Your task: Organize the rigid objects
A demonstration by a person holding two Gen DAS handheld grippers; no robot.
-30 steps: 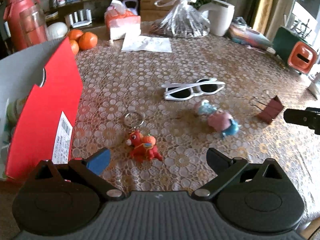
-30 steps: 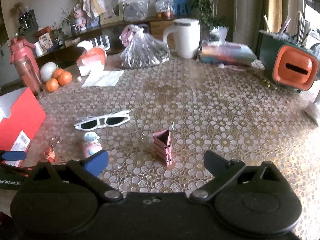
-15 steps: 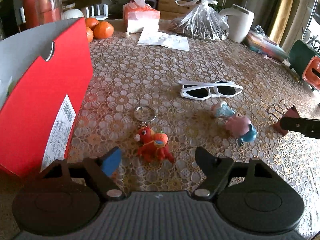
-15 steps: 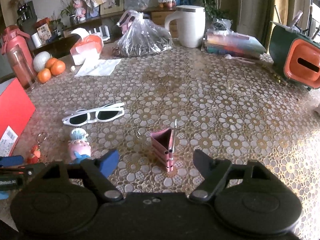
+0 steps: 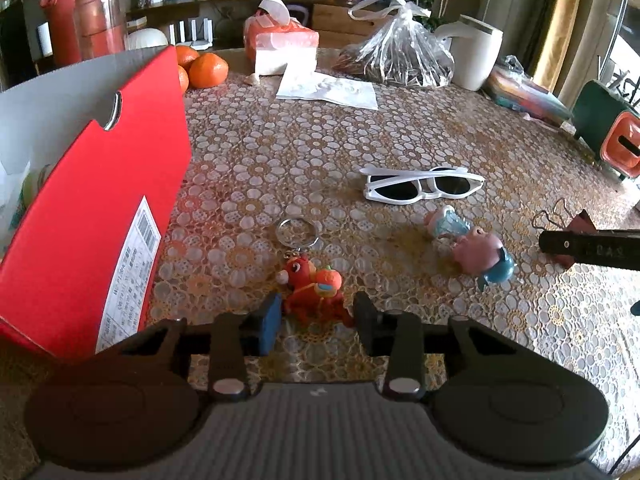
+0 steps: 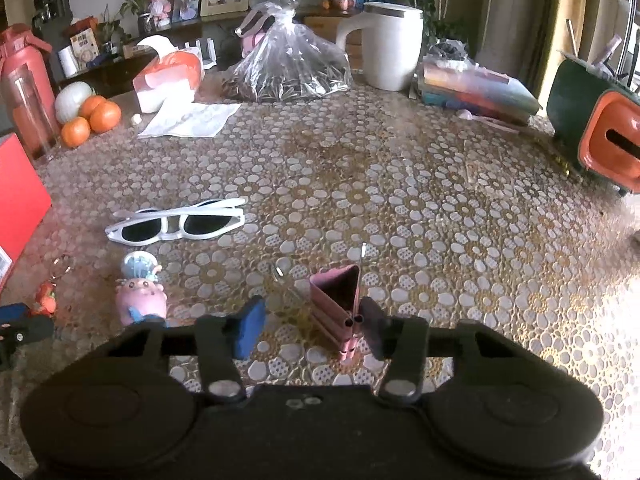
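Observation:
A red keychain figure [image 5: 314, 292] with a metal ring lies on the lace tablecloth. Its lower half sits between the fingers of my left gripper [image 5: 317, 326], whose jaws are closing, the pads right at its sides. A pink binder clip [image 6: 336, 302] stands between the fingers of my right gripper [image 6: 306, 326], also closing. The dark right finger [image 6: 370, 326] touches the clip; the blue pad [image 6: 250, 328] is still apart from it. White sunglasses [image 5: 424, 186] and a pink-and-blue toy figure [image 5: 472, 248] lie between the two grippers. An open red box [image 5: 92, 220] stands at the left.
At the table's far side are oranges [image 5: 208, 70], a tissue pack [image 5: 280, 46], a paper sheet [image 5: 328, 90], a clear plastic bag [image 6: 288, 68], a white mug [image 6: 394, 46] and stacked books [image 6: 476, 88]. A green-and-orange container [image 6: 600, 136] stands at the right, a red bottle [image 6: 24, 88] at the left.
Both grippers' jaws have narrowed from wide open. The left gripper has come up around the red keychain figure; the right has sunk and come around the binder clip.

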